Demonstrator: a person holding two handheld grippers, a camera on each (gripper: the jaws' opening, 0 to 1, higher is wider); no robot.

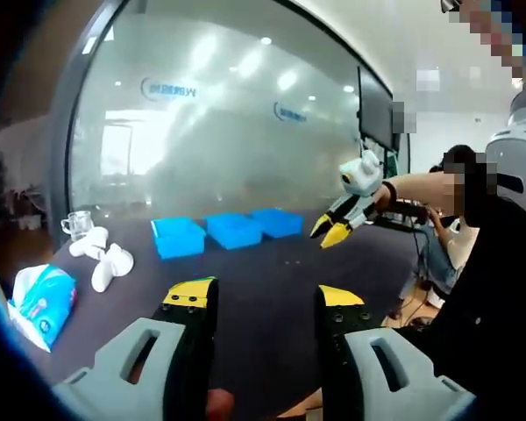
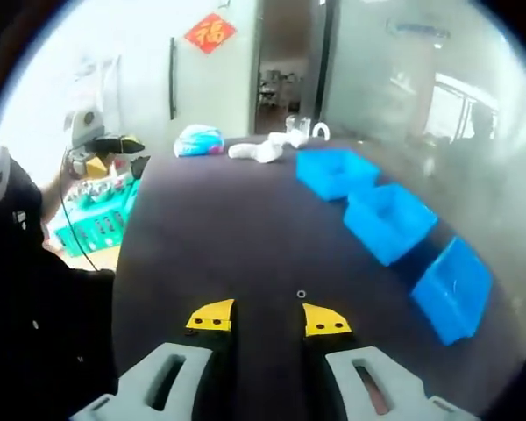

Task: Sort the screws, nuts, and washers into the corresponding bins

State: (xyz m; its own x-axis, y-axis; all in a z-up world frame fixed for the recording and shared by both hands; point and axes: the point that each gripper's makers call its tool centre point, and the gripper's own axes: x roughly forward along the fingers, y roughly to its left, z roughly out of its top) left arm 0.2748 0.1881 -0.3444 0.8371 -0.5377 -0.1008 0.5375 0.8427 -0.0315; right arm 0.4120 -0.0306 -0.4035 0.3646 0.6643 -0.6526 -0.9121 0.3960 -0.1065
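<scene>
Hovering with jaws apart and empty, right gripper (image 2: 267, 317) nears a tiny washer (image 2: 301, 294) lying flat on the table (image 2: 210, 237): light, rigid, slippery, so pinching by the rim seems best, left gripper (image 1: 263, 298) likewise apart.

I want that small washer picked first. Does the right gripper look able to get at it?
Probably yes. The washer lies alone on the dark table just ahead of the right gripper, whose jaws stand open with nothing between them.
</scene>
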